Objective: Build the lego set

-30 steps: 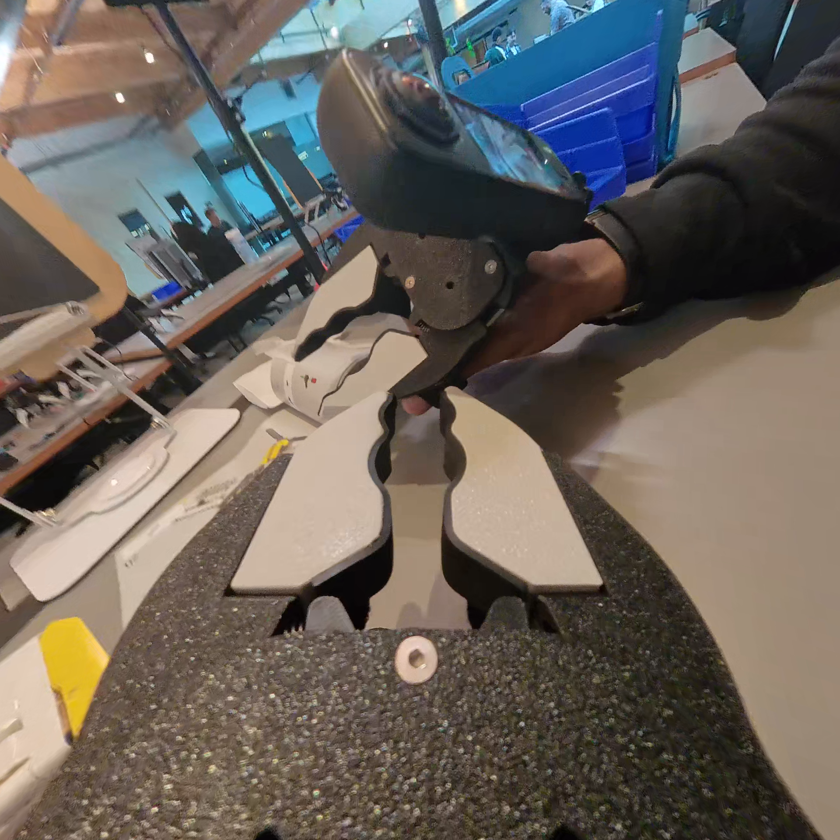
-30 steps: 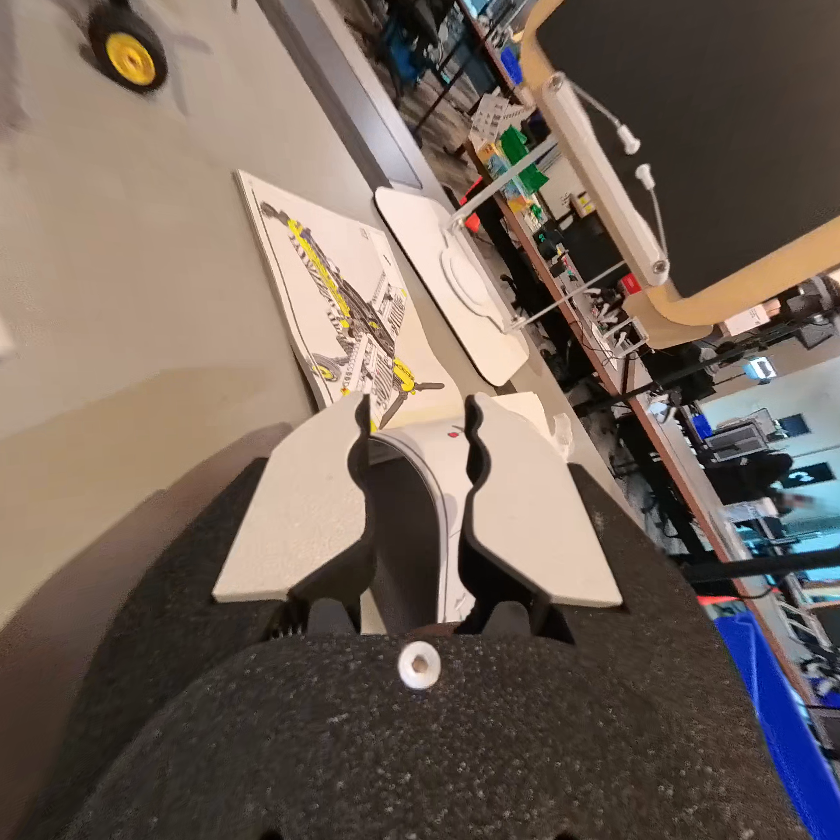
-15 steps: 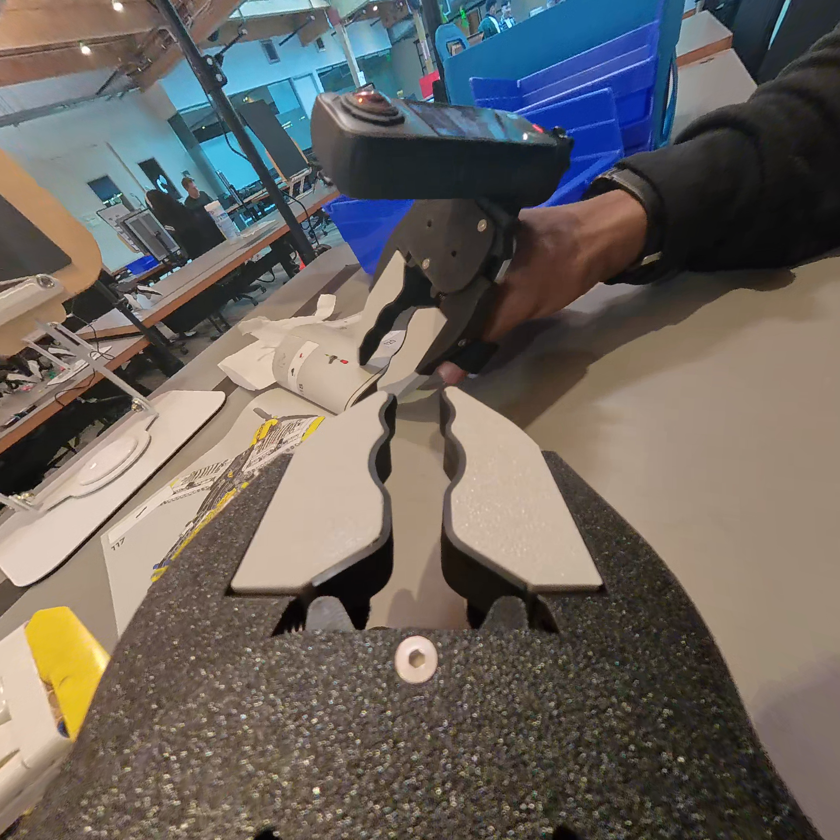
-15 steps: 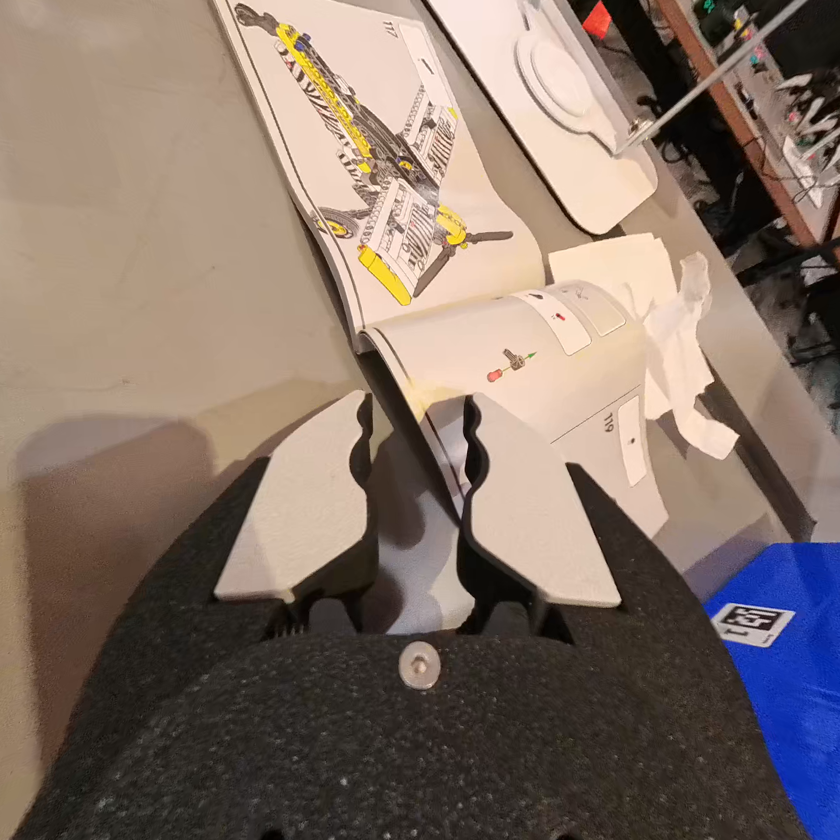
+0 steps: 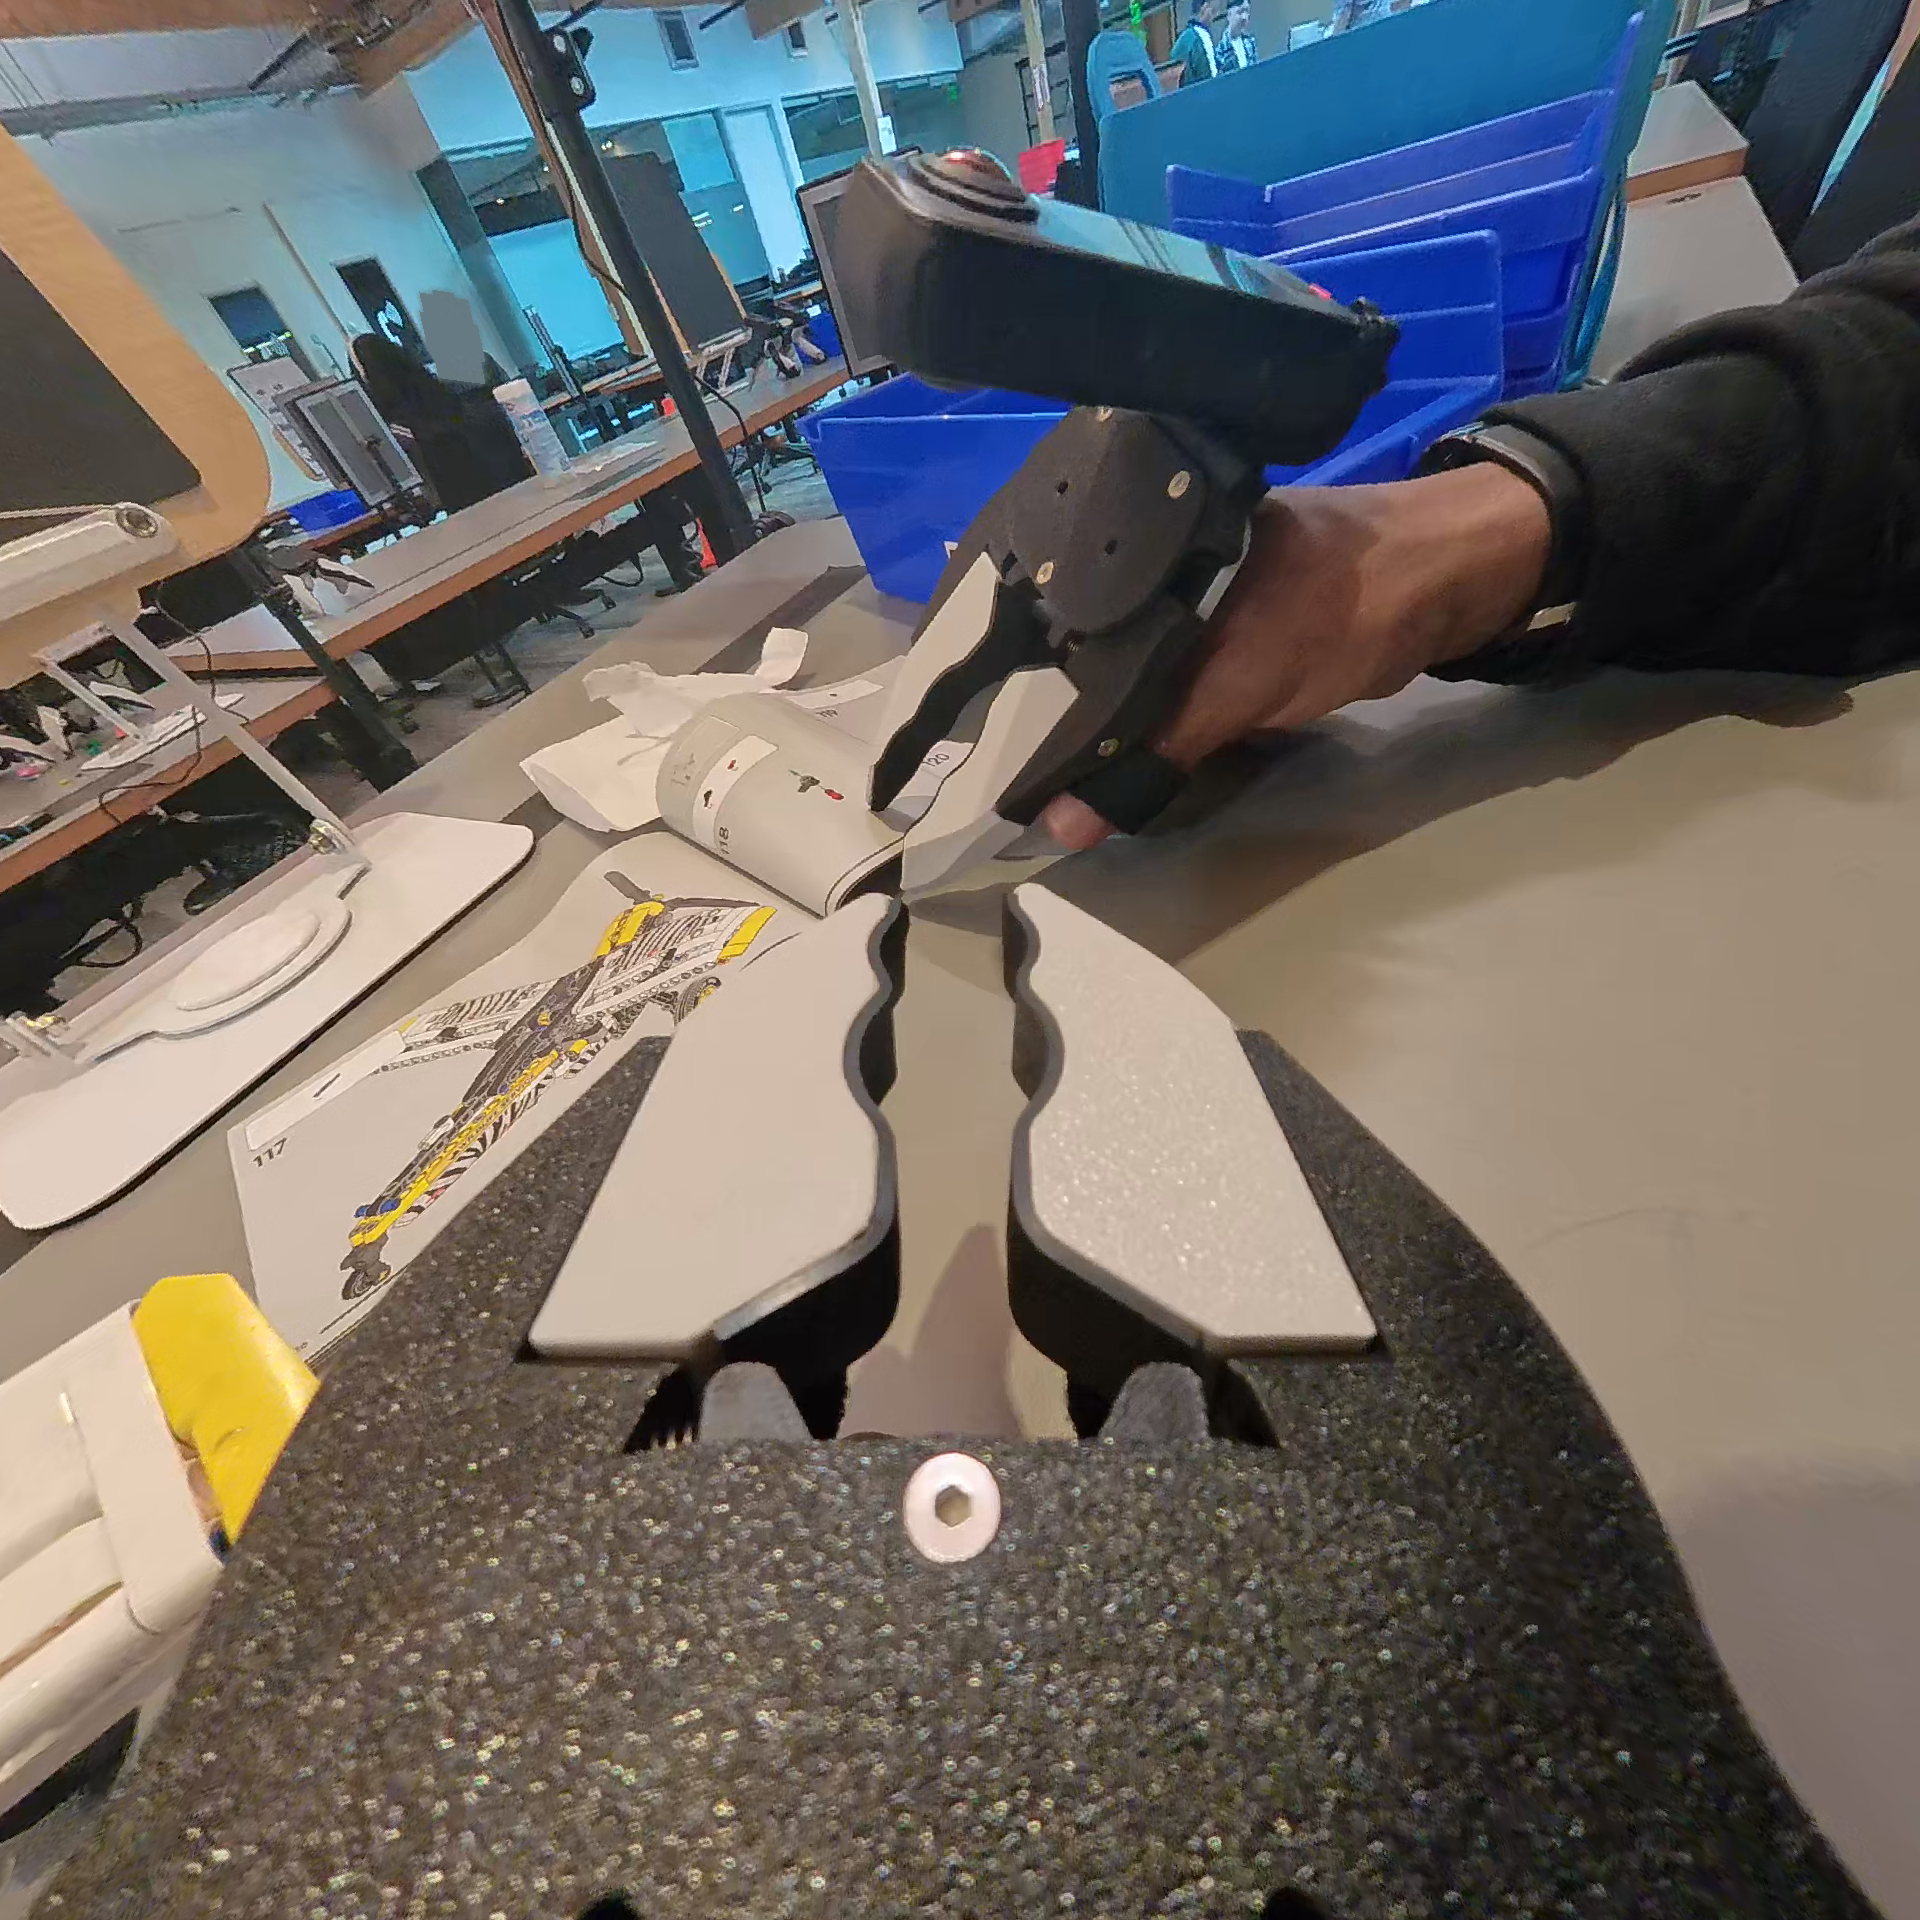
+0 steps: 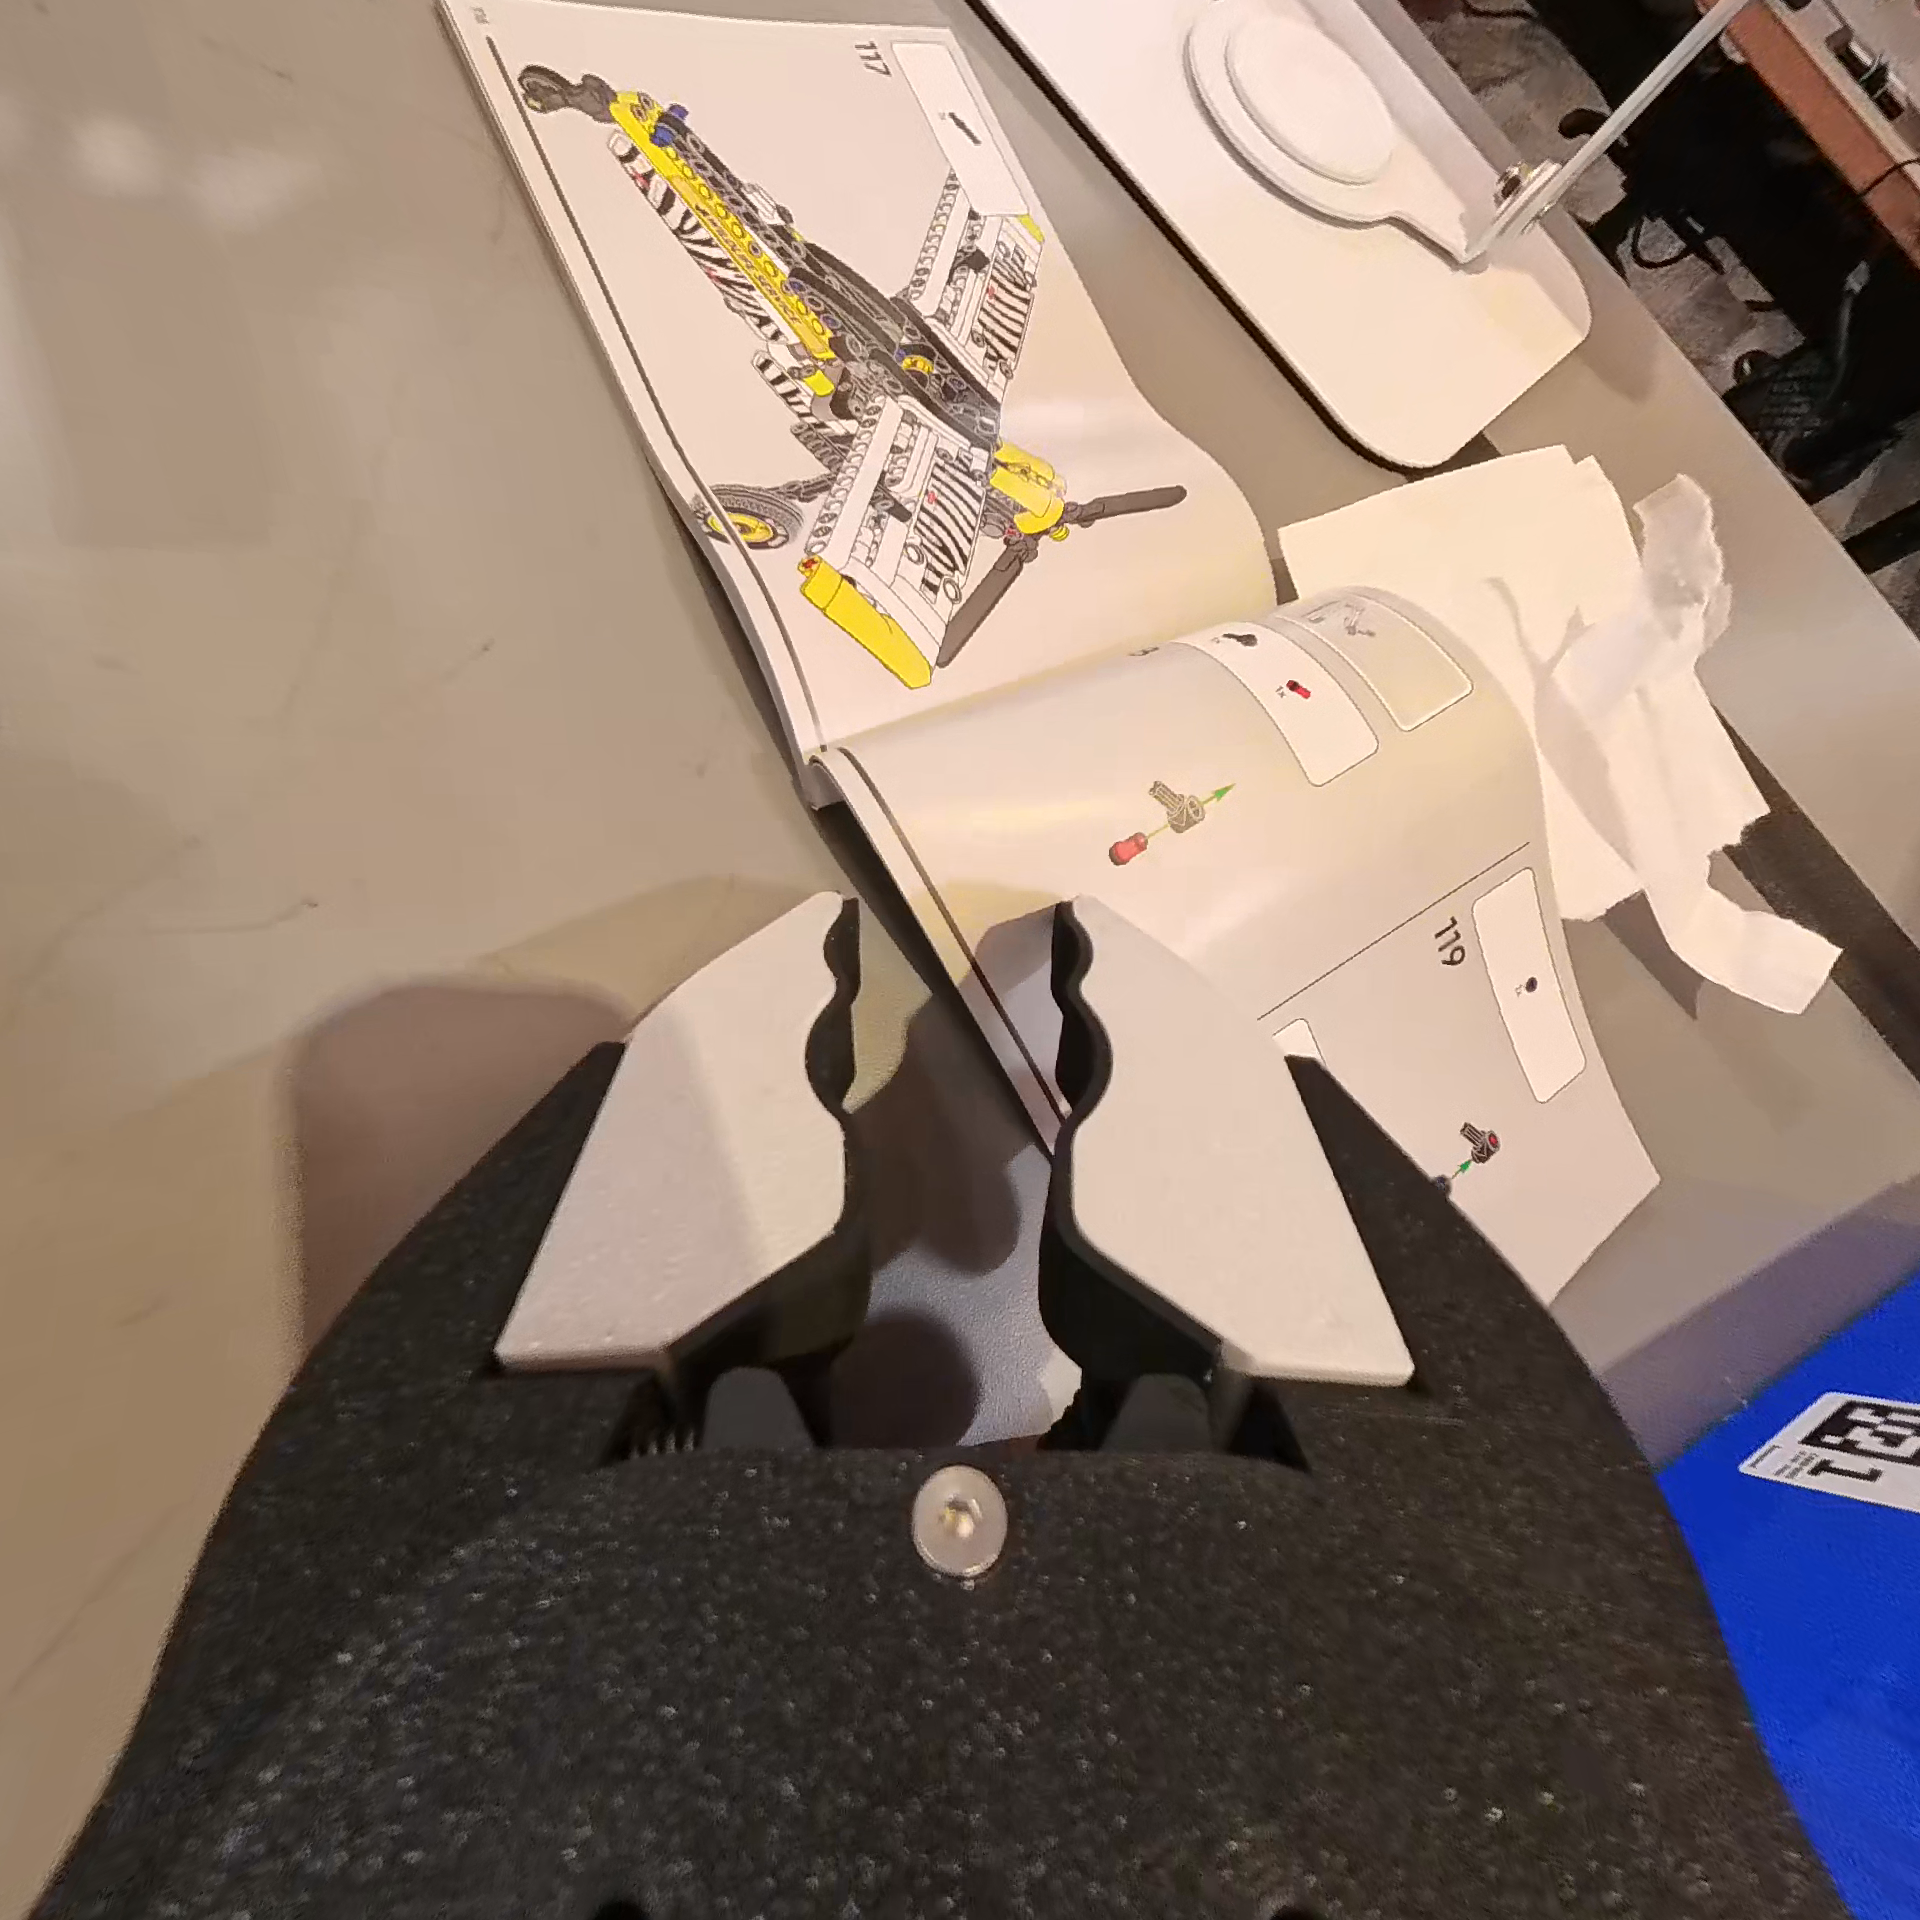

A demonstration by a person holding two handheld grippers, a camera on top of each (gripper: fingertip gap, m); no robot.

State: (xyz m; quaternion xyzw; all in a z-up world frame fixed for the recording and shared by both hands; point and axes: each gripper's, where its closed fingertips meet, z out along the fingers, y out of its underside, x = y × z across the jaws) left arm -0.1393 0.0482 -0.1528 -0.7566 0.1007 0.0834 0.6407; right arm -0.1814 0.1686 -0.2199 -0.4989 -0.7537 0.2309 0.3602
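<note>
An open instruction booklet lies on the grey table, with a yellow model pictured on its flat page. One page is curled up and over. My right gripper is open, and the edge of that curled page runs slantwise between its fingers without being pinched. In the left wrist view the right gripper has one finger above and one below the curled page. My left gripper is open and empty, low over the table beside the flat page.
A white stand base and crumpled white tissue lie beyond the booklet. Blue bins stand at the back right. A yellow and white object sits at my left gripper's near left. A person's hand holds the right gripper. There is about 15 cm between the tips of the two grippers.
The right gripper tipped down toward the table and carried the curled page lower and over; its jaws narrowed a little around the page. The left gripper stayed almost in place.
</note>
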